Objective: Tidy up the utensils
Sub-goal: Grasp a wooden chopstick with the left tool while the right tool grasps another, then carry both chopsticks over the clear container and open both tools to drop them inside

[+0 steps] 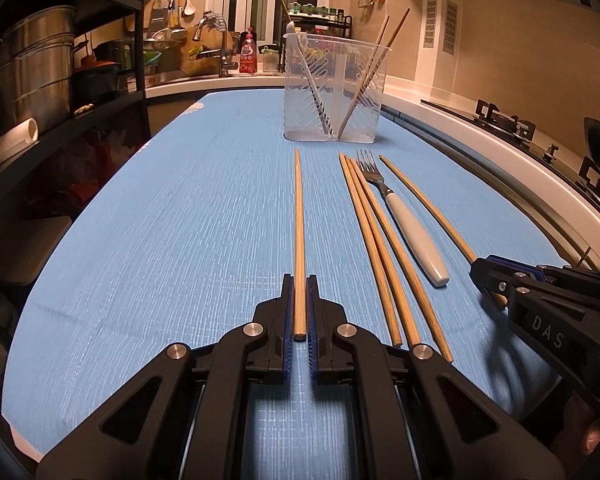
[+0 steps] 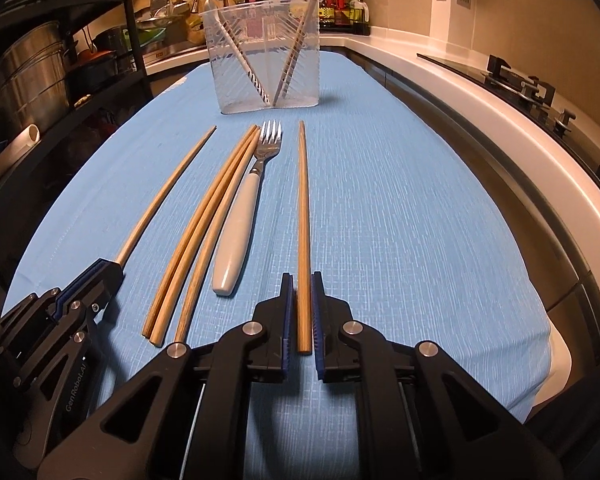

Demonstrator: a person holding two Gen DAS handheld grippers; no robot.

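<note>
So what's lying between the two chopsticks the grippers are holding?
Three loose chopsticks and a white-handled fork, side by side on the blue cloth. The right wrist view shows it best.

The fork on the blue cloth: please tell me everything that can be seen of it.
The fork has a shiny metal head with four tines and a smooth white handle, rounded at its end; it looks like plastic or ceramic. It lies flat on the blue cloth, tines pointing toward the clear utensil holder, handle toward the grippers. The nearest of three loose chopsticks lies right along its left side, seemingly touching it. Another chopstick lies apart on its right. No gripper touches the fork.
</note>
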